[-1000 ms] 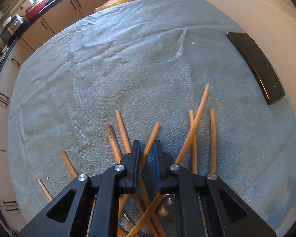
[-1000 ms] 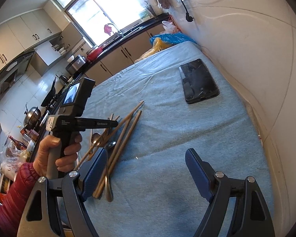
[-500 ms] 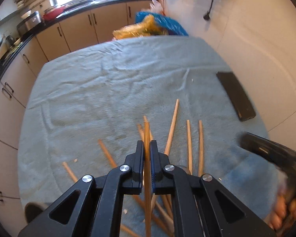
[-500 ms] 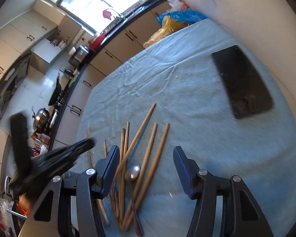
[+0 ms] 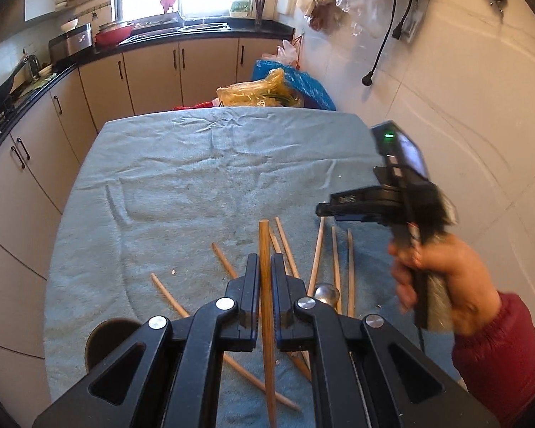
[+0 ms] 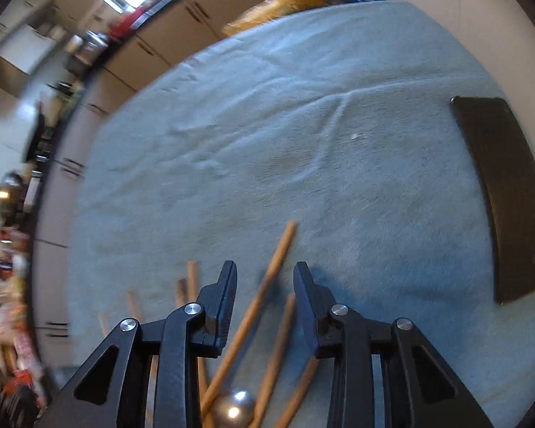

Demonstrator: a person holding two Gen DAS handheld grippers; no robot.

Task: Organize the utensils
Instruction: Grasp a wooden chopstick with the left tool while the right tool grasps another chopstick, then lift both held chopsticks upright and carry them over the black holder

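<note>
Left wrist view, nearest first: the left gripper [image 5: 265,274] is clamped on one wooden chopstick [image 5: 265,249], which runs straight out between its jaws and is lifted clear of the cloth. At the lower left, partly hidden by the gripper body, sits a dark round cup [image 5: 105,335]; I judge it to be the holder for the sorted pieces, though nothing can be seen inside it. Beyond the jaws the other chopsticks [image 5: 333,260] lie scattered and crossed on the blue-grey towel [image 5: 196,185], with a metal spoon [image 5: 326,292] among them. To the right, the person's right hand [image 5: 442,278] carries the second tool above the pile.

Right wrist view: the right gripper [image 6: 265,278] stands partly open and empty, its jaws either side of a slanting chopstick without touching it. The spoon bowl shows just below, and a dark phone [image 6: 506,196] lies well apart near the towel's right edge. Farther off are plastic bags [image 5: 278,89] and kitchen cabinets.

Judging from this, the job is at an early stage: one stick is in hand, and most of the chopsticks and the spoon are left to gather.
</note>
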